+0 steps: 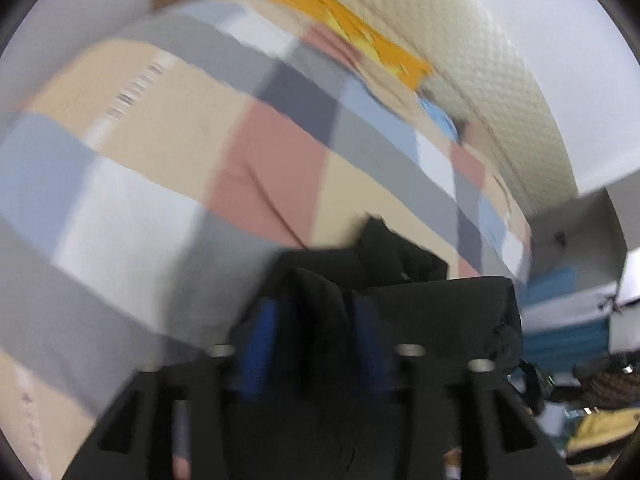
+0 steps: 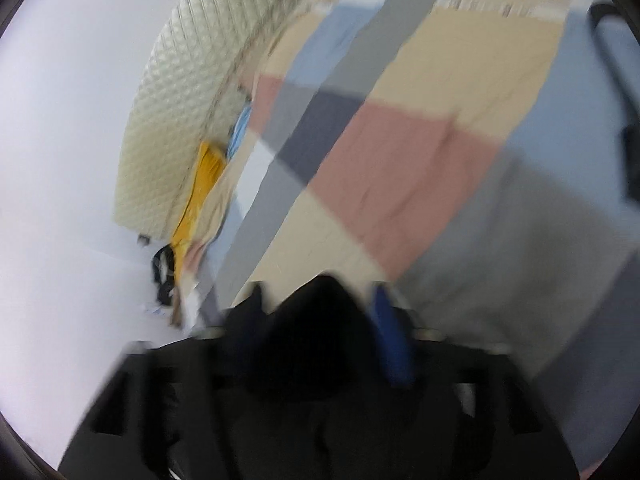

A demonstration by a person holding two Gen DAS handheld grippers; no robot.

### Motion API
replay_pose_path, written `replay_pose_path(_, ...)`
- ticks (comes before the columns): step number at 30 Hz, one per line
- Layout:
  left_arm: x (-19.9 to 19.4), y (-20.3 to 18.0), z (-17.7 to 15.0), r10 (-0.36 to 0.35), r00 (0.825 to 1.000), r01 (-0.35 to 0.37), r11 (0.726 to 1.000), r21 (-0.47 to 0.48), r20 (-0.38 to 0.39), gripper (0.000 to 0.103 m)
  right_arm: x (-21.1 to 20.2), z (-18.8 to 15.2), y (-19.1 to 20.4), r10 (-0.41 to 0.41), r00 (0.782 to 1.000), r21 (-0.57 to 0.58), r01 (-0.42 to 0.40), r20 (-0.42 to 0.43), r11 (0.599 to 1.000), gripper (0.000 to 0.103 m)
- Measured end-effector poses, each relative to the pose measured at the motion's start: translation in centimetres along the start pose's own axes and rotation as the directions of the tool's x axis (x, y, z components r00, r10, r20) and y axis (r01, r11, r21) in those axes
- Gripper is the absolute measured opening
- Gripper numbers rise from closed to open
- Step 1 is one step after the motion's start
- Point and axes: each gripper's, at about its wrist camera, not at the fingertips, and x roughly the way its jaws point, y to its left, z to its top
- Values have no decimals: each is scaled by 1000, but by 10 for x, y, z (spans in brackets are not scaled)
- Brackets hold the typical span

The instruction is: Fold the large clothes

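A black garment (image 1: 404, 280) is bunched between the blue-padded fingers (image 1: 260, 344) of my left gripper (image 1: 316, 320), which is shut on it above the patchwork bedspread (image 1: 168, 140). In the right wrist view the same black garment (image 2: 316, 332) fills the jaws of my right gripper (image 2: 320, 320), shut on it, with one blue finger pad (image 2: 390, 340) showing at the right. Both views are motion-blurred, and the cloth hides most of the fingers.
A bed with a checked bedspread (image 2: 400, 160) in beige, pink, grey and blue lies ahead. A cream quilted headboard (image 1: 460, 60) stands by the white wall. A yellow cloth (image 1: 352, 36) lies near it. Clutter and boxes (image 1: 580, 320) sit beside the bed.
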Motion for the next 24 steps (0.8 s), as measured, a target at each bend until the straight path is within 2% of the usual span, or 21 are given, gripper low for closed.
replay_pose_path(4,-46,-5,-15,49,993,-58,995,80,107,57,-37,2,15,-36,999,-109,40,37,993,66)
replay_pose_path(8,-49,-42,-35,60,983,-97,973,208,176,57,-52,-16,49,-42,998,-268,55,56,962,66)
replay_pose_path(12,-22,-95,-66,48,973,-122,936,329,224,57,-37,-57,99,-33,999,-453,43,30,891,66)
replay_pose_path(16,23,-147,-94,46,964,-161,883,440,261,57,-10,-95,124,-28,1000,-569,30,13,821,66)
replay_pose_path(18,41,-164,-103,45,961,-175,862,476,272,57,9,-116,134,-33,999,-629,27,2,777,66)
replay_pose_path(20,63,-184,-106,63,956,-210,828,520,286,57,28,-135,143,-46,999,-692,42,13,720,66)
replay_pose_path(23,82,-202,-104,84,934,-274,789,550,346,57,50,-149,150,-61,997,-752,80,52,655,66)
replay_pose_path(24,91,-206,-100,101,923,-308,773,555,371,57,58,-150,151,-61,996,-758,88,63,646,66)
